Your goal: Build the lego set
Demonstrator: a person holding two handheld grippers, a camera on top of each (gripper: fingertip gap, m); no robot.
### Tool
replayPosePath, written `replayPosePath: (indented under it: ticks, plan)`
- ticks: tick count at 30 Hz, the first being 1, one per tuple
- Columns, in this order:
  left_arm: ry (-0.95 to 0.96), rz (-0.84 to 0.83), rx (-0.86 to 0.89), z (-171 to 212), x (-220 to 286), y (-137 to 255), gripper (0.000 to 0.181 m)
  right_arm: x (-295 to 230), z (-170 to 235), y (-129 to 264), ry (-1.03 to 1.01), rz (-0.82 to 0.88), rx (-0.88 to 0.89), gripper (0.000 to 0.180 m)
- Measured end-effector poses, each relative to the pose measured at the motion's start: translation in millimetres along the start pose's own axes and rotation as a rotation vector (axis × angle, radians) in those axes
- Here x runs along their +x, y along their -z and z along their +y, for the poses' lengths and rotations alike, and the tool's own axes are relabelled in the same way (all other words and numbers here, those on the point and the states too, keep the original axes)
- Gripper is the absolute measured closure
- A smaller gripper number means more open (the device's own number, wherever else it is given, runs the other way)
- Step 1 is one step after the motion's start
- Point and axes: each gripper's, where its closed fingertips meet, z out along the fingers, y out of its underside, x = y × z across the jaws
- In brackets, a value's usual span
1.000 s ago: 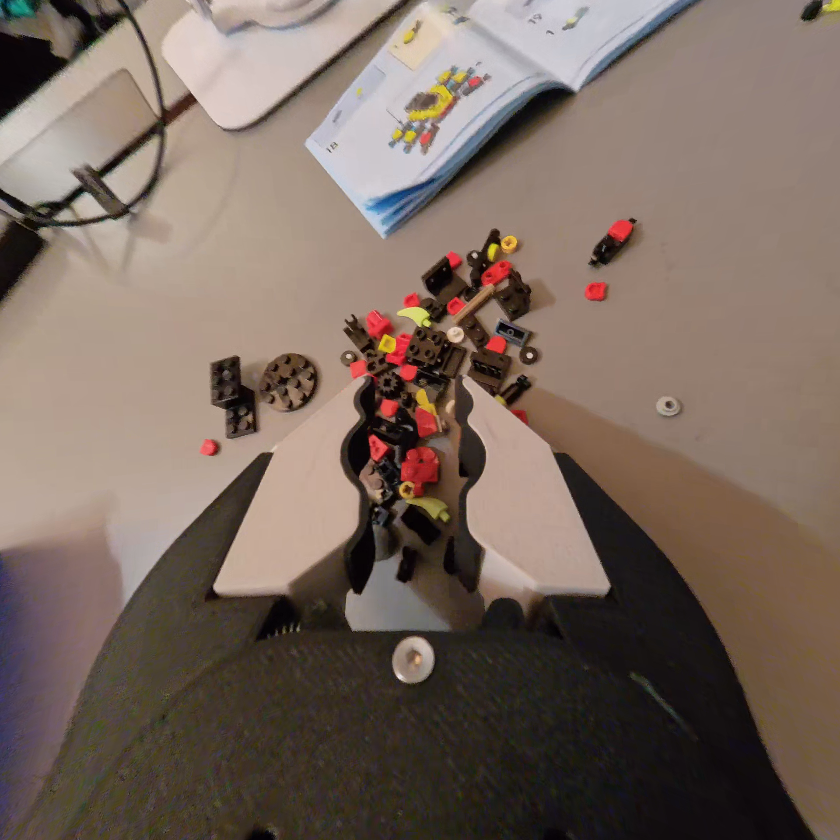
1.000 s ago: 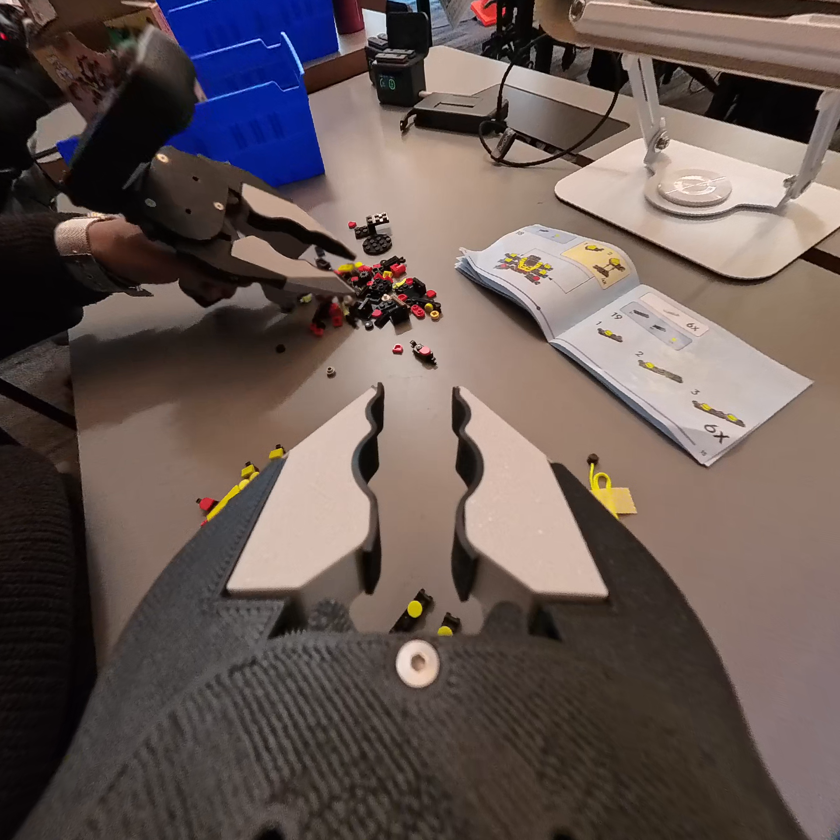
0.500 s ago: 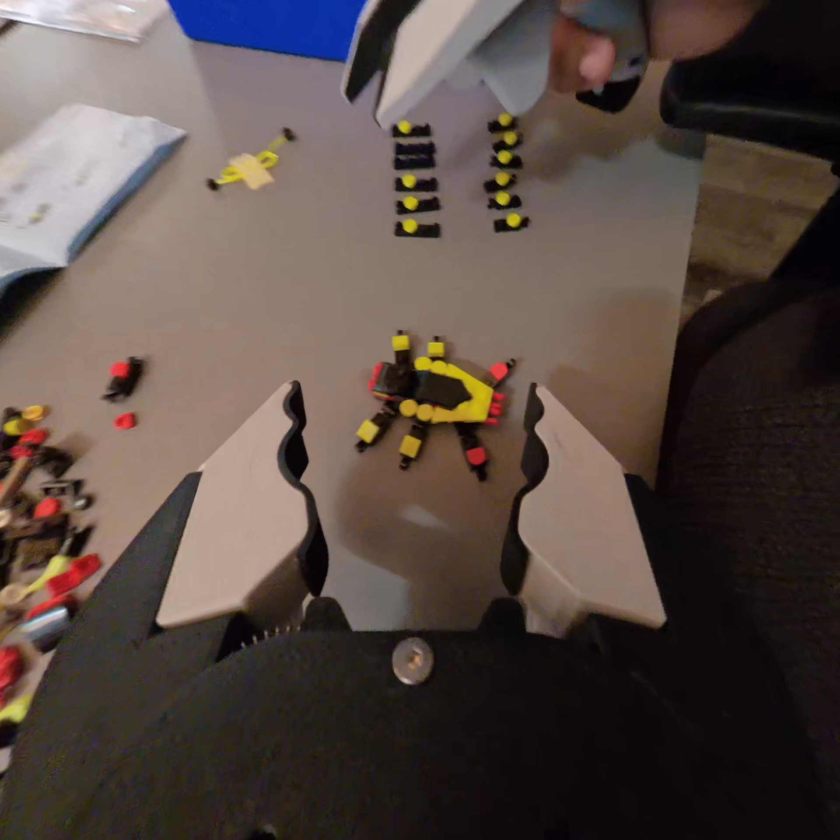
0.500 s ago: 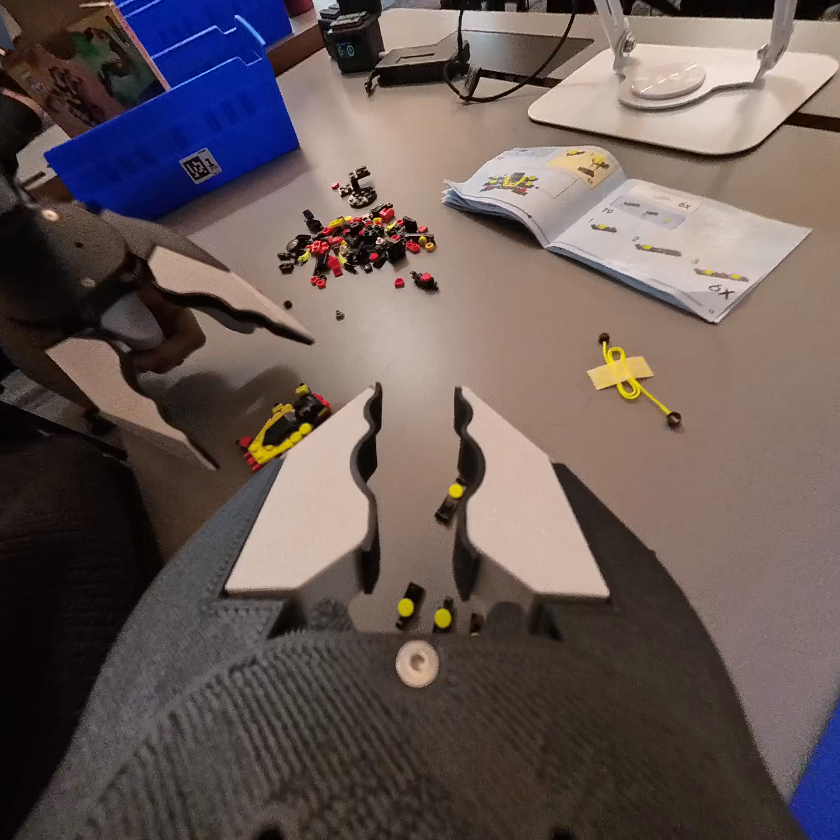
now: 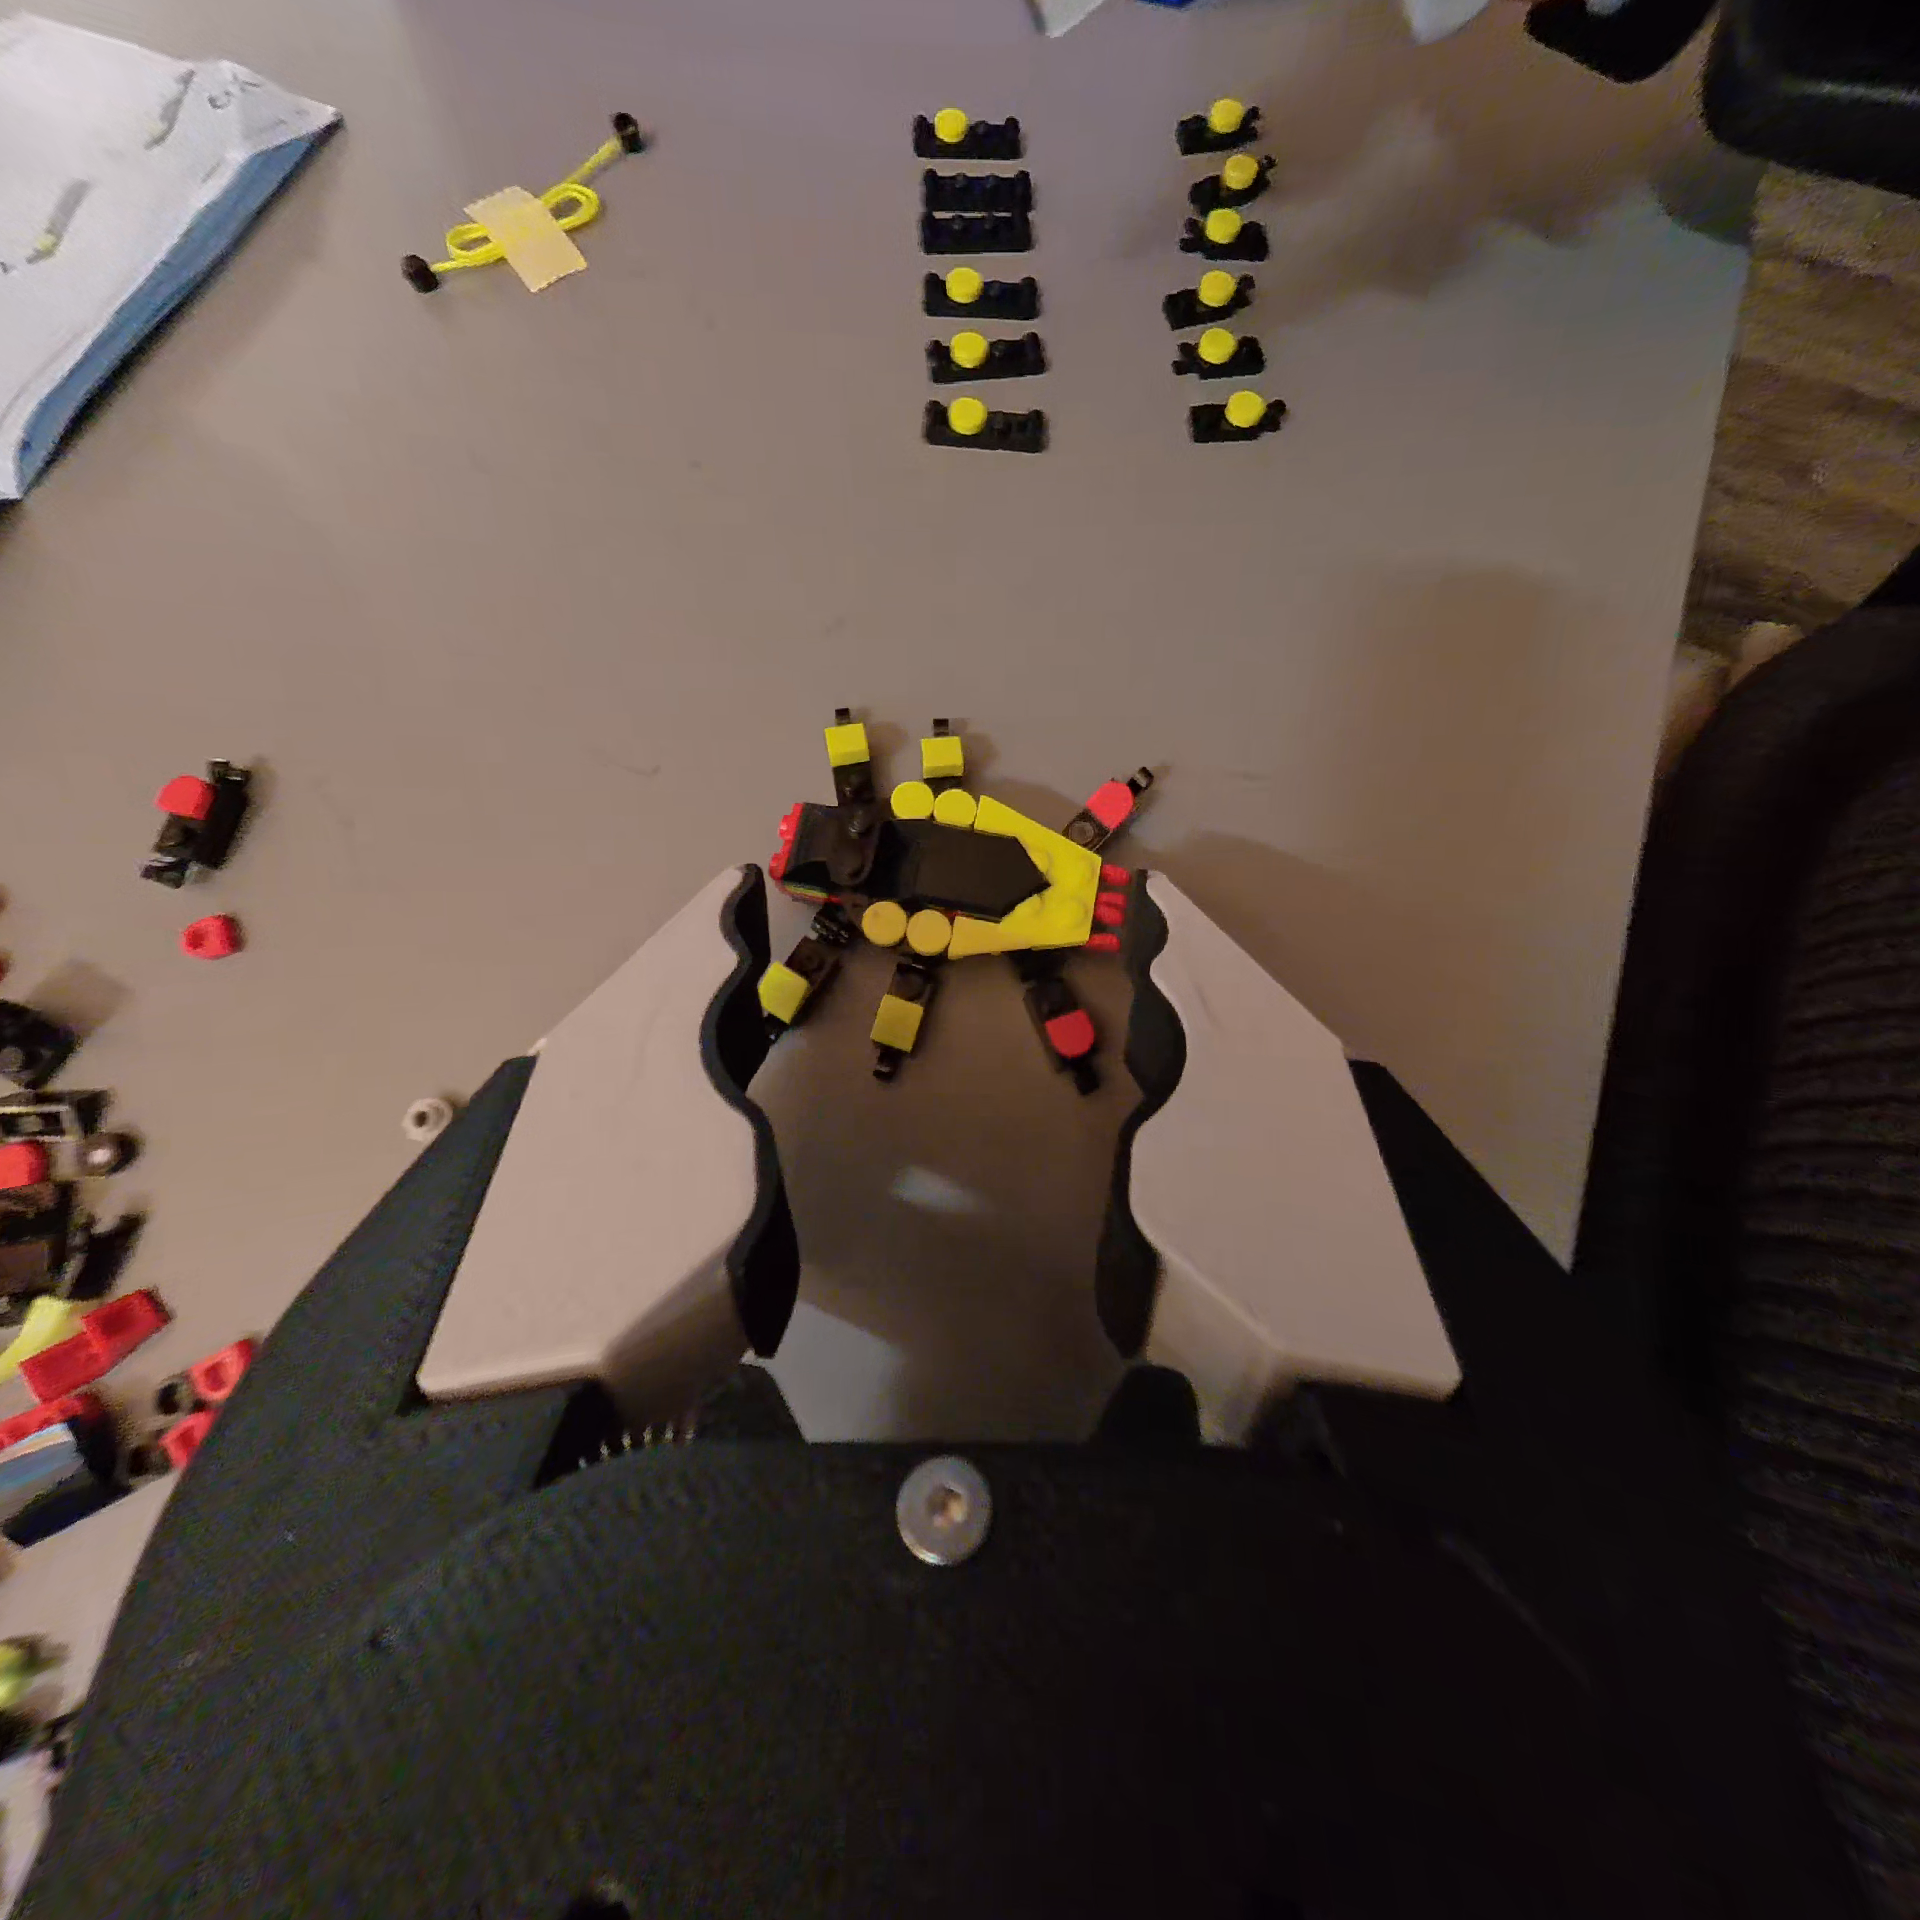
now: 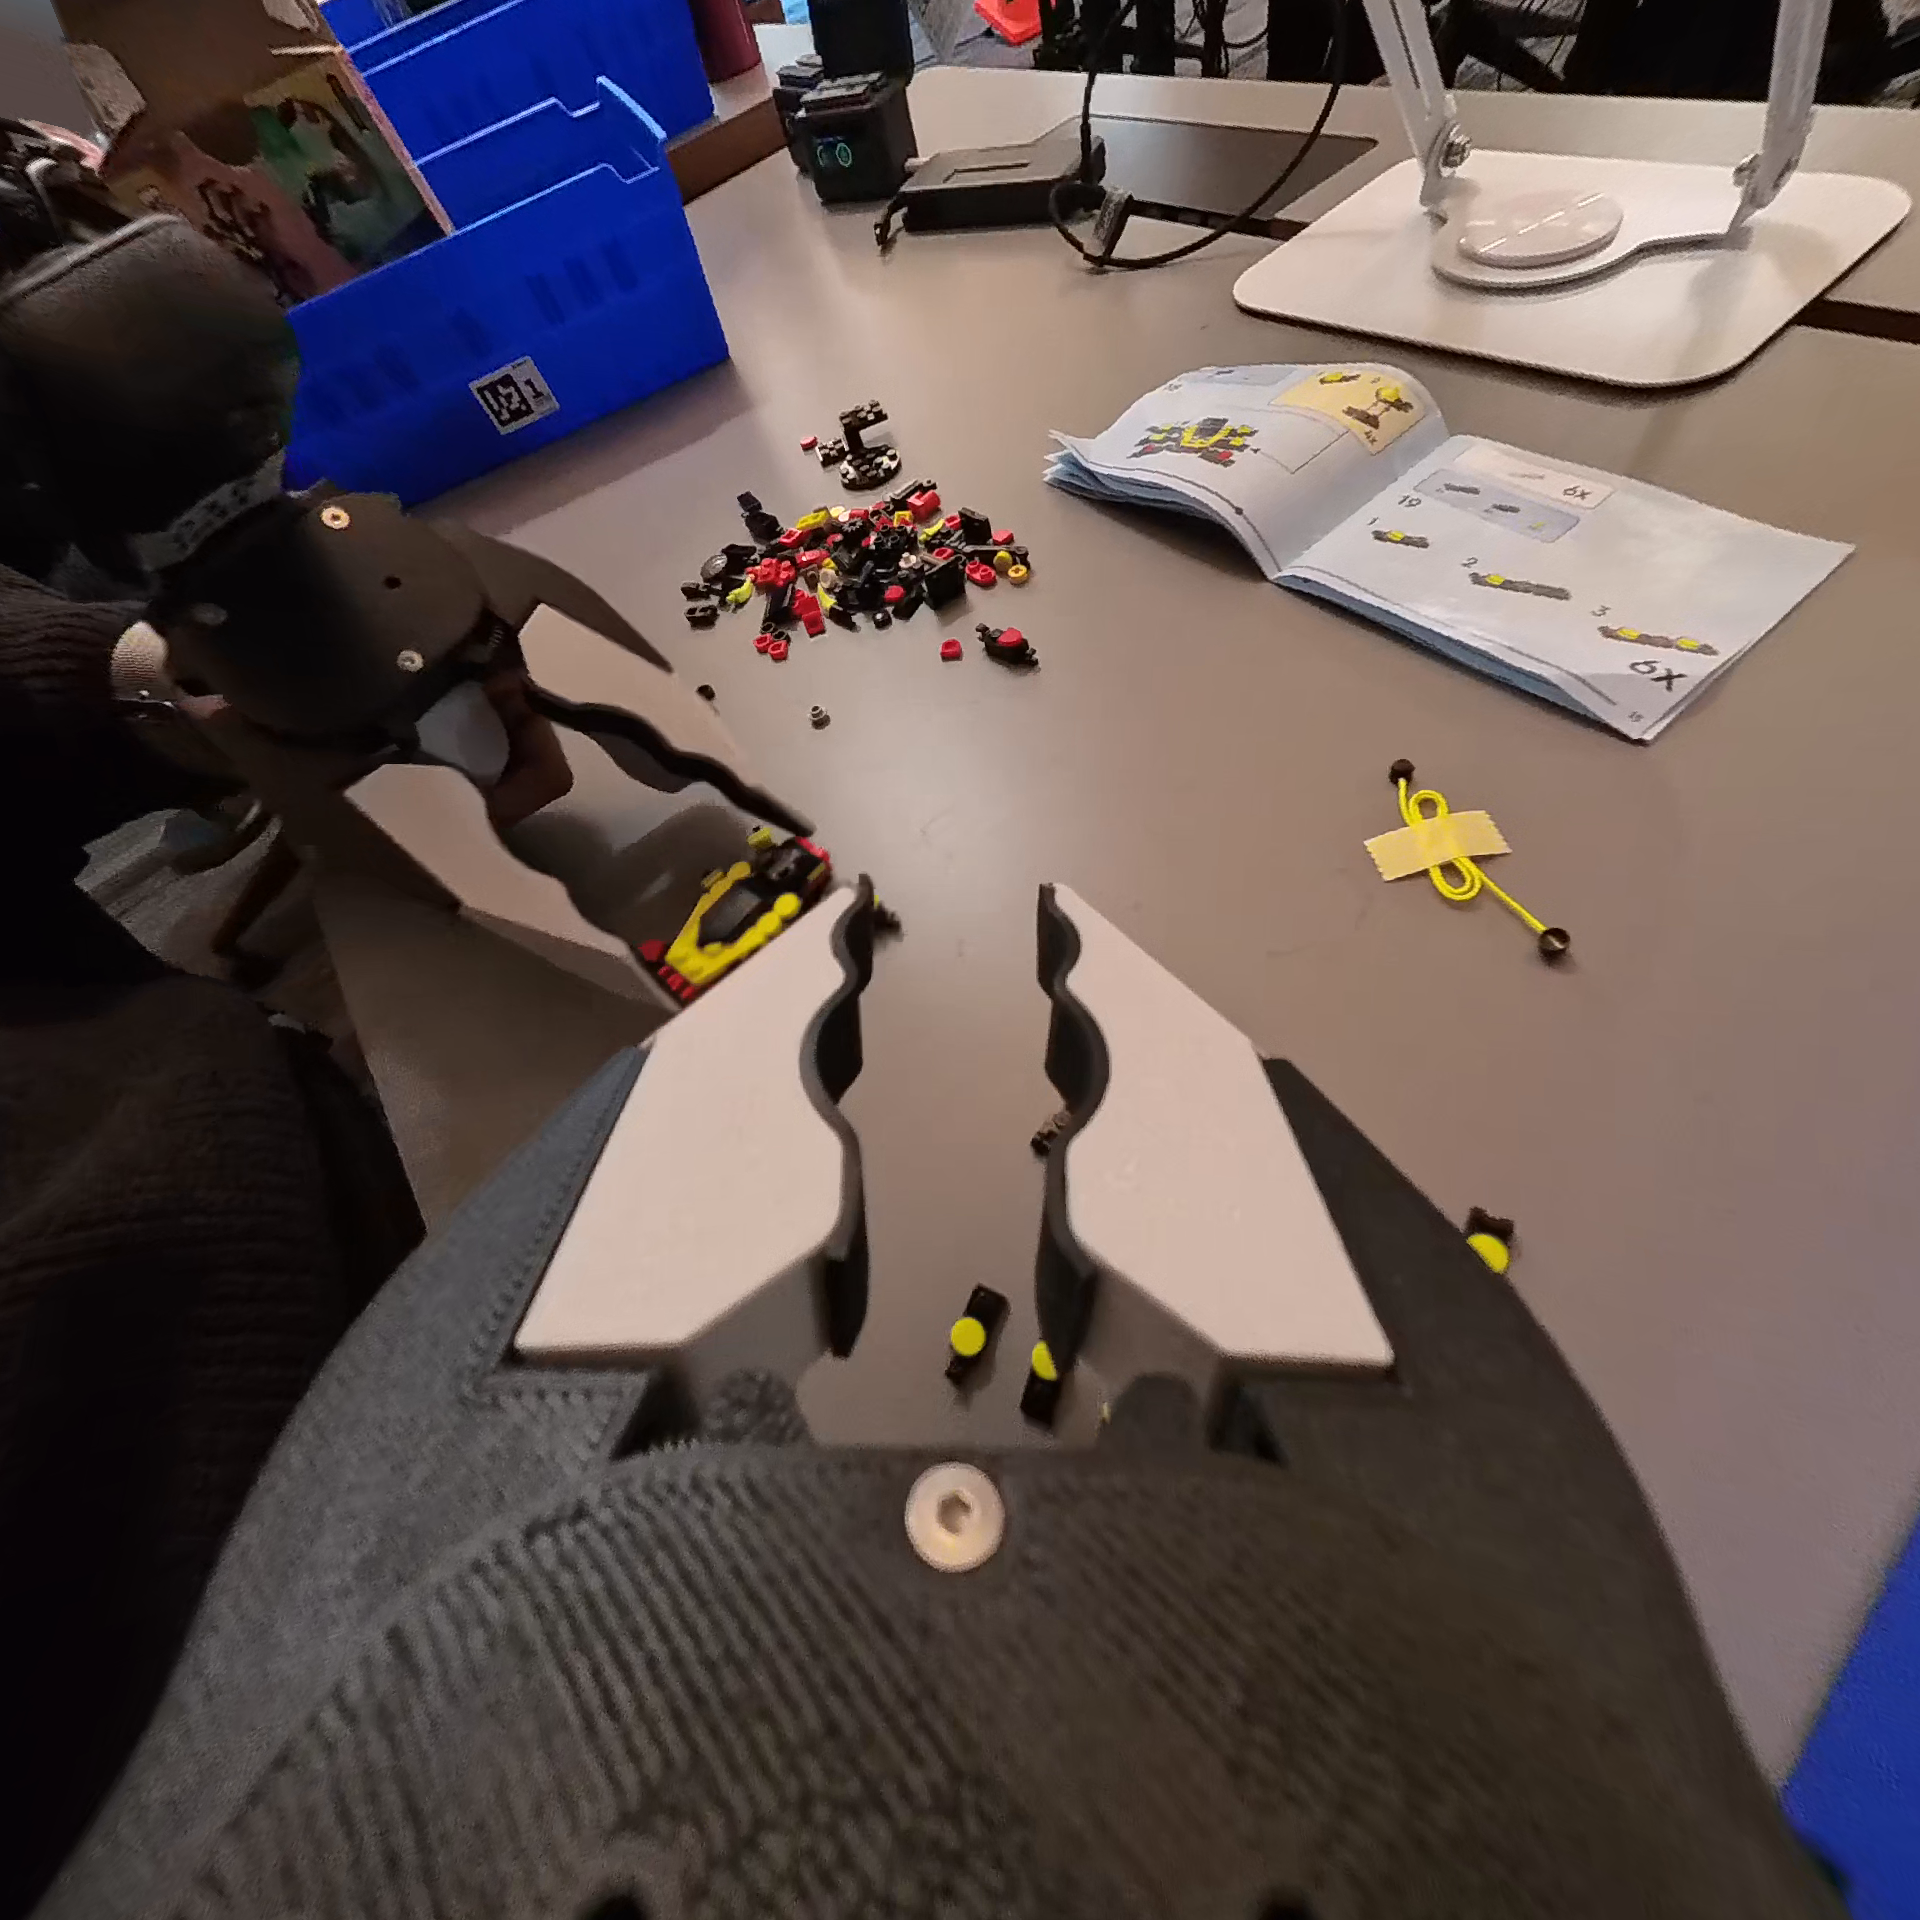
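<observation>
Lego model [image 5: 940, 894], yellow-black-red, part-built, flat on grey surface [image 5: 623, 582] between tips of wide-open left gripper [image 5: 940, 899], seemingly bracketed for pickup; right gripper [image 6: 951, 899] half-open, empty, above sorted rows of black-and-yellow sub-assemblies [image 5: 982, 286], apparently staged for attachment.

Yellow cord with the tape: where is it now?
In the left wrist view the cord lies on the table, upper left, between the booklet and the rows of black pieces.

Between your left gripper's [image 5: 940, 894] spread fingertips lies the yellow-and-black spider-like lego model [image 5: 940, 883]. Ahead of it sit two rows of small black plates with yellow studs [image 5: 982, 275]; the loose brick pile [image 6: 857, 566] lies to your left.
</observation>
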Motion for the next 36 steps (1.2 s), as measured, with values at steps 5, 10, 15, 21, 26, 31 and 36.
replayPosePath:
  ticks: [5, 10, 15, 21, 26, 31, 36]
  plan:
    - [0.016, -0.056, -0.001, 1, -40, 3, 0.115, -2, 2, 7, -0.012, 0.012, 0.011, 0.149]
    - [0.079, 0.002, 0.031, -3, -70, 5, 0.116, -1, 8, 16, -0.023, 0.042, 0.011, 0.149]
    - [0.011, 0.017, 0.007, -3, -82, 1, 0.115, 2, 12, 27, -0.04, 0.079, 0.024, 0.149]
    - [0.04, -0.005, 0.151, -41, -69, 20, 0.103, 32, 5, 66, 0.049, 0.303, 0.046, 0.15]
    - [0.143, 0.078, 0.257, -67, -24, 28, 0.101, 44, 28, 86, -0.009, 0.399, -0.003, 0.151]
    - [0.232, 0.185, 0.307, -68, 14, 26, 0.11, 57, 35, 107, 0.126, 0.591, -0.027, 0.161]
    - [0.131, 0.258, 0.294, -60, 18, 18, 0.149, 44, 37, 75, 0.015, 0.359, 0.018, 0.161]
